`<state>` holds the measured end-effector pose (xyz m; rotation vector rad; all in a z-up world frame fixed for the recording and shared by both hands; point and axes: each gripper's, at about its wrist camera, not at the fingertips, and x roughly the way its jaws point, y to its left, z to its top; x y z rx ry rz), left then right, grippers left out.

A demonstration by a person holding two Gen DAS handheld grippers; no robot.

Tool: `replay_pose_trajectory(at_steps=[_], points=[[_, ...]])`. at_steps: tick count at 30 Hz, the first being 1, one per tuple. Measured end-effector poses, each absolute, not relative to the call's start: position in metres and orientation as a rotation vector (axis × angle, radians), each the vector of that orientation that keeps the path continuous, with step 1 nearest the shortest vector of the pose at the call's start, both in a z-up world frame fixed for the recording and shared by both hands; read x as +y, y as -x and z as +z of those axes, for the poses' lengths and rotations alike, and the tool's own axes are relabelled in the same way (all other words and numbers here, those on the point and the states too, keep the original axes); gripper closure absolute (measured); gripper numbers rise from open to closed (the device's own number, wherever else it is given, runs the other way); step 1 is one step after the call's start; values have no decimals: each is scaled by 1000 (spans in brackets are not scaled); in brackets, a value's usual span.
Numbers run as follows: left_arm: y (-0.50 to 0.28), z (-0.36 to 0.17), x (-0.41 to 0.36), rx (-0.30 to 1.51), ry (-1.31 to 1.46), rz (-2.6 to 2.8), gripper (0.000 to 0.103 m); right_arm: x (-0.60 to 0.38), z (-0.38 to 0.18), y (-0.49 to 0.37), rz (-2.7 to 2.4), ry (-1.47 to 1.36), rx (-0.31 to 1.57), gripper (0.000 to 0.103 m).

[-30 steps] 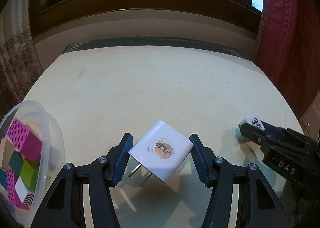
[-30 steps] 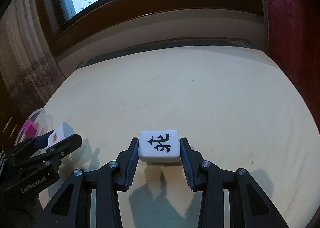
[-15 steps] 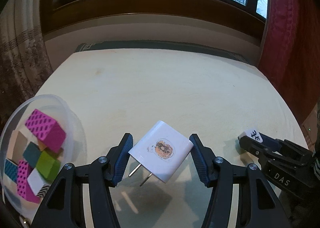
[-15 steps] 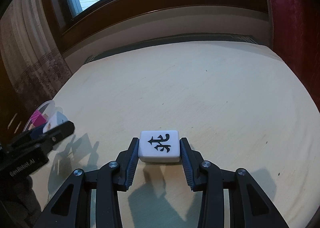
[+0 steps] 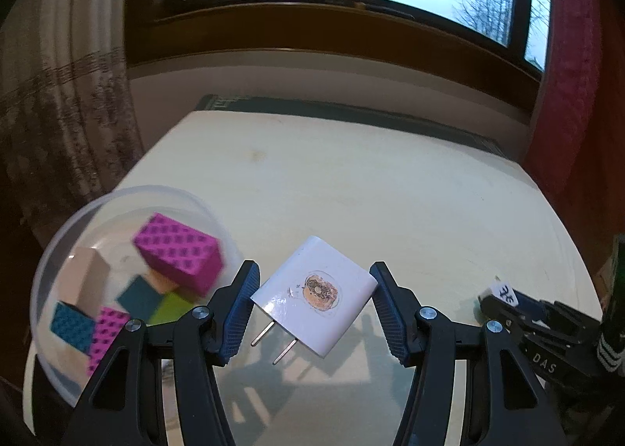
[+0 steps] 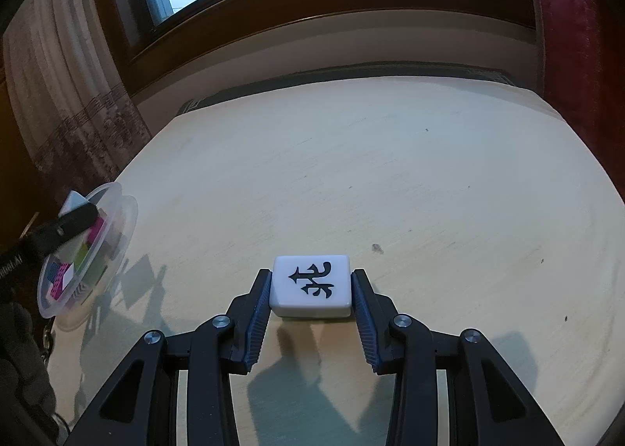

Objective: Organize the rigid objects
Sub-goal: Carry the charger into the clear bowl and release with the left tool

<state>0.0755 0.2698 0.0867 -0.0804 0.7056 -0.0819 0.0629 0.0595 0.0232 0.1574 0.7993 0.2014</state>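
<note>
My left gripper (image 5: 313, 303) is shut on a white plug adapter (image 5: 314, 299) with a round sticker on top and two metal prongs pointing back. It hangs above the table, just right of a clear plastic bowl (image 5: 58, 250) holding several coloured blocks (image 5: 177, 252). My right gripper (image 6: 311, 289) is shut on a white mahjong tile (image 6: 311, 285) with a black character, low over the table. In the left wrist view the right gripper (image 5: 504, 299) and its tile (image 5: 506, 291) show at the right. In the right wrist view the left gripper (image 6: 76, 217) is over the bowl (image 6: 117, 211).
The pale wooden table (image 6: 390, 180) stretches ahead to a dark strip and a window wall. A patterned curtain (image 5: 58, 113) hangs at the left, a red curtain (image 5: 566, 74) at the right. The bowl sits at the table's left edge.
My left gripper has carried the adapter left and higher, so the bowl has come closer beside it. The right gripper still holds the tile in the same place.
</note>
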Motion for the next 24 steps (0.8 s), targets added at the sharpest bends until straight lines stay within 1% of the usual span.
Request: replay_pose_trajectory(at_steps=[10, 24], points=[[-70, 95, 327, 667, 117, 49, 44, 72, 23, -61, 217, -151, 806, 61], [-78, 77, 392, 687, 170, 177, 44, 105, 34, -56, 285, -115, 799, 61]])
